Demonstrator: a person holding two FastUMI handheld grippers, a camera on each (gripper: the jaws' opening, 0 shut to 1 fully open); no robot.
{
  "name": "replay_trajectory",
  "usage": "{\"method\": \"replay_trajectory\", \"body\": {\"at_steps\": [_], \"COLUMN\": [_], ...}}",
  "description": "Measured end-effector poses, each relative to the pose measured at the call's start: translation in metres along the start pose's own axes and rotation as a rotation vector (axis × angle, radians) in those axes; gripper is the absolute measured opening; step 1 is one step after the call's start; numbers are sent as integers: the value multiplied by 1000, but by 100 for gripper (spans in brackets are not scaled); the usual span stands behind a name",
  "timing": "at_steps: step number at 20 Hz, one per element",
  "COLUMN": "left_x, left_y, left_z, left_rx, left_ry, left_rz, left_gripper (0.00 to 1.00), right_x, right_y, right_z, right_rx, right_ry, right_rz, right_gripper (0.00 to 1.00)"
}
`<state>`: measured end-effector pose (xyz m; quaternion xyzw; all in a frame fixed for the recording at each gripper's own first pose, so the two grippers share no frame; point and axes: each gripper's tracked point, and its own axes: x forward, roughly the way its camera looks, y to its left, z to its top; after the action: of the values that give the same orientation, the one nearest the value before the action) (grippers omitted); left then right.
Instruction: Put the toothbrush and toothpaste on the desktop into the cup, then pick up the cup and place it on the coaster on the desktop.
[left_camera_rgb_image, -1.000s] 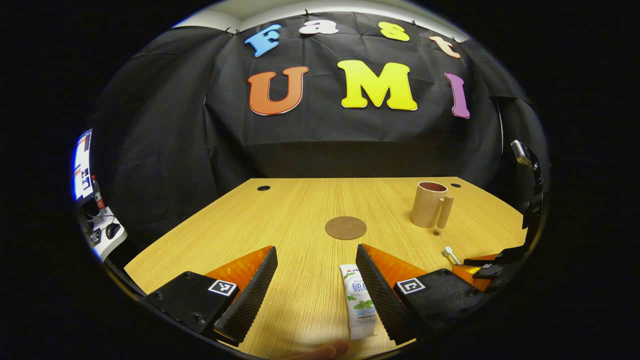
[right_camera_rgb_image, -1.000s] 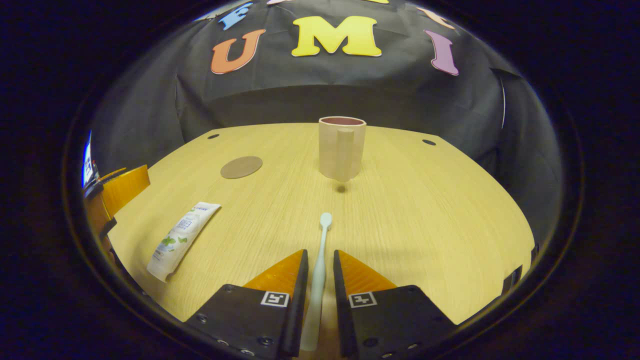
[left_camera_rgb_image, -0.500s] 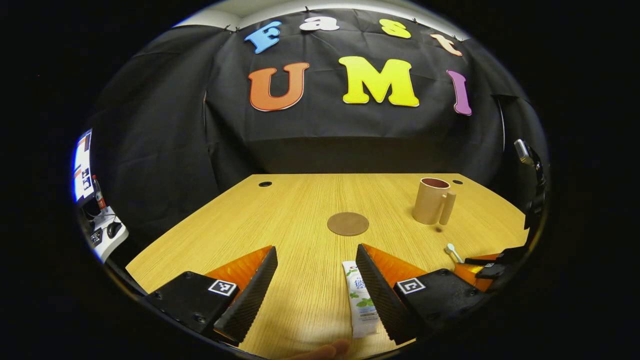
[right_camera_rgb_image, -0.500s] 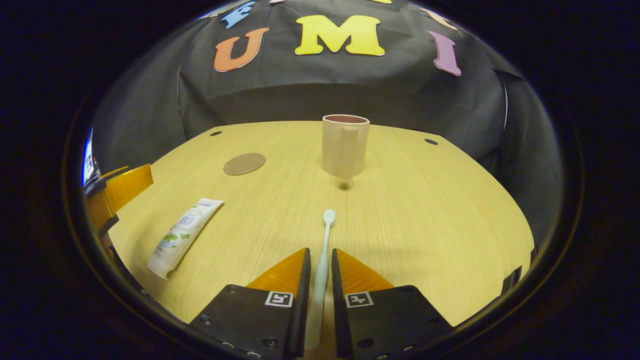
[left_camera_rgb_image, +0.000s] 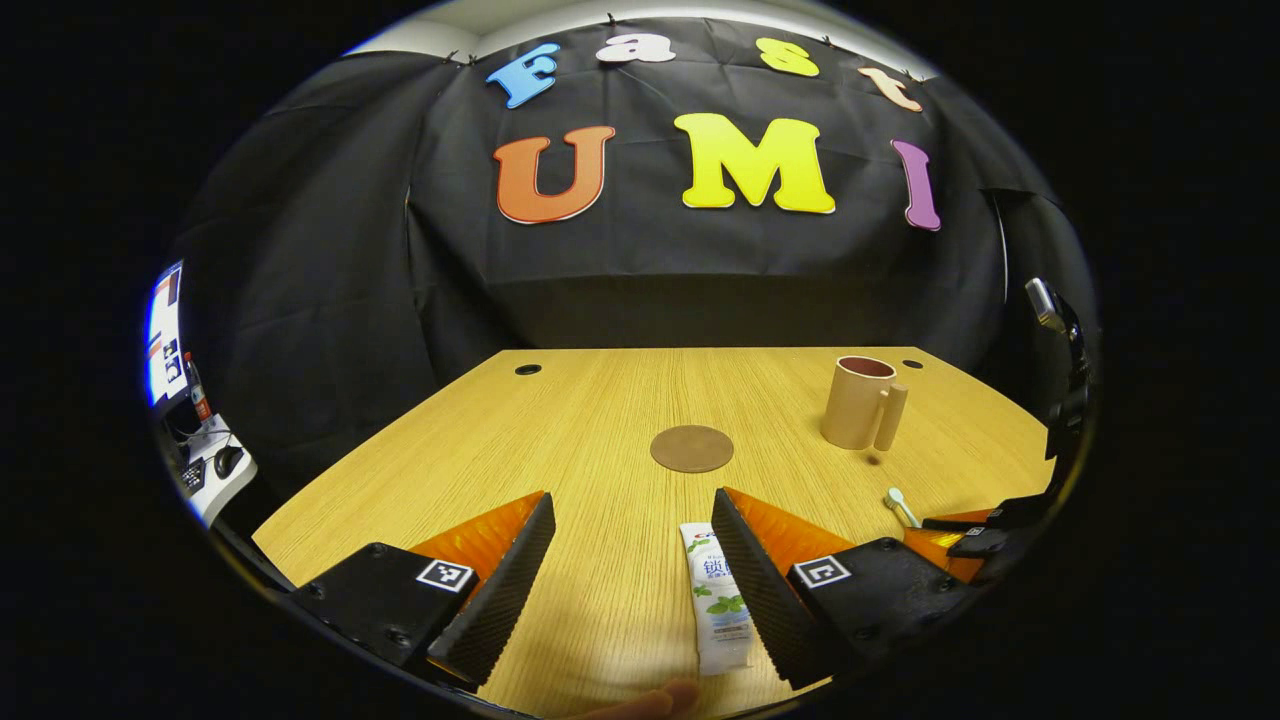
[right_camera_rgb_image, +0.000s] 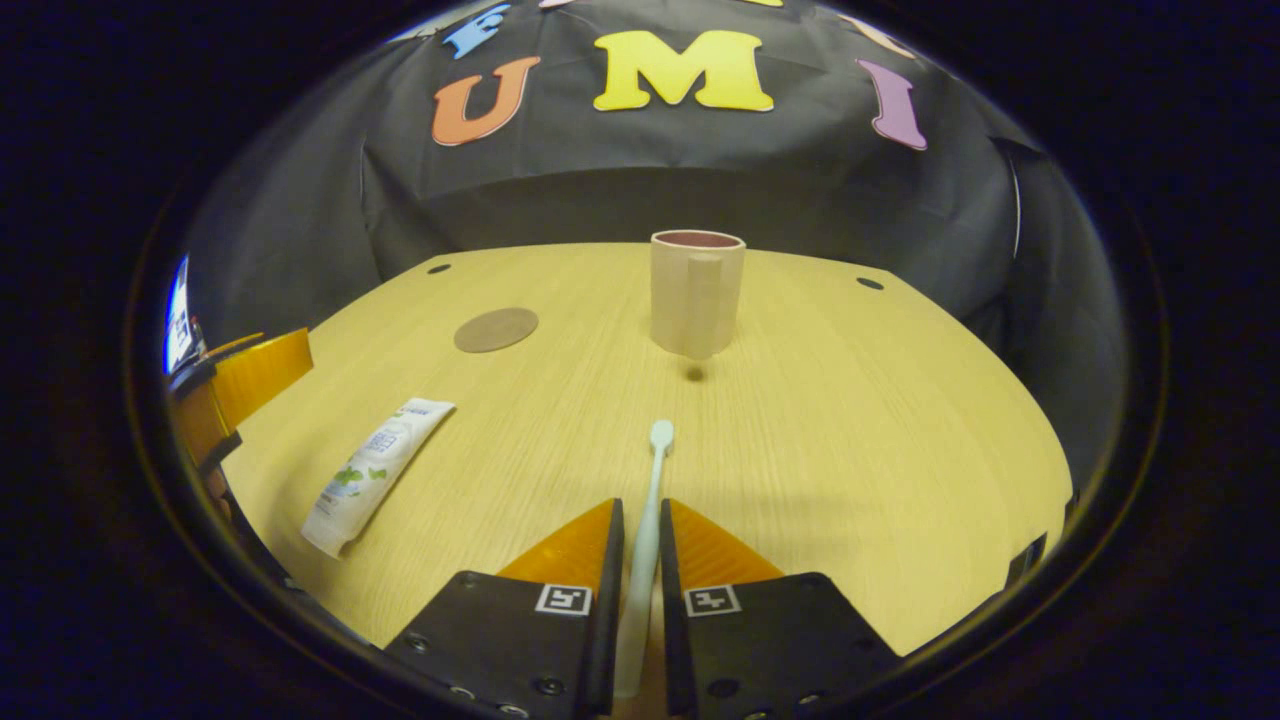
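Since the earlier frames, your right gripper (right_camera_rgb_image: 637, 520) has narrowed its jaws around the toothbrush (right_camera_rgb_image: 648, 520) until both fingers press on the handle. The shaft runs straight out between the fingertips, and the brush head lies ahead of them over the desktop (right_camera_rgb_image: 880, 430). Judge the grasp as made; the lift has not begun, since the head sits low against the wood.

Your left gripper (left_camera_rgb_image: 632, 520) has barely shifted. Its jaws stand spread wide, with nothing pinched. The toothpaste (left_camera_rgb_image: 718, 600) lies flat on the desktop just inside the right-hand finger, touching or nearly touching it.

Farther out from the right jaws, the cup (right_camera_rgb_image: 696, 292) stands upright directly ahead, handle facing you. The coaster (right_camera_rgb_image: 496, 329) lies bare, ahead and to the left.

Next, expect to raise the toothbrush and carry it forward to the cup.
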<state>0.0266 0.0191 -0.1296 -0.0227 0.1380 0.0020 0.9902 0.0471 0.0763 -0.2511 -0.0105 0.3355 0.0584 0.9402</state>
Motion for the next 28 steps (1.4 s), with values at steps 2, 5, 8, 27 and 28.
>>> {"method": "replay_trajectory", "body": {"at_steps": [2, 5, 8, 27, 28], "left_x": [1, 2, 1, -9, -8], "left_y": [1, 5, 9, -6, -7], "left_z": [0, -2, -3, -18, -15], "left_rx": [-4, -11, -17, -45, -36], "left_ry": [4, 8, 13, 92, 81], "left_rz": [0, 6, 13, -32, -26], "left_gripper": [100, 100, 100, 100, 100], "right_x": [1, 2, 5, -1, 0], "right_y": [-1, -3, -2, -2, -1], "right_z": [-1, 0, 2, -2, -3], "right_rx": [-15, 10, 11, -29, -15], "right_ry": [3, 7, 10, 30, 33], "right_rz": [-8, -16, -24, 49, 60], "right_gripper": [39, 44, 47, 10, 11]}}
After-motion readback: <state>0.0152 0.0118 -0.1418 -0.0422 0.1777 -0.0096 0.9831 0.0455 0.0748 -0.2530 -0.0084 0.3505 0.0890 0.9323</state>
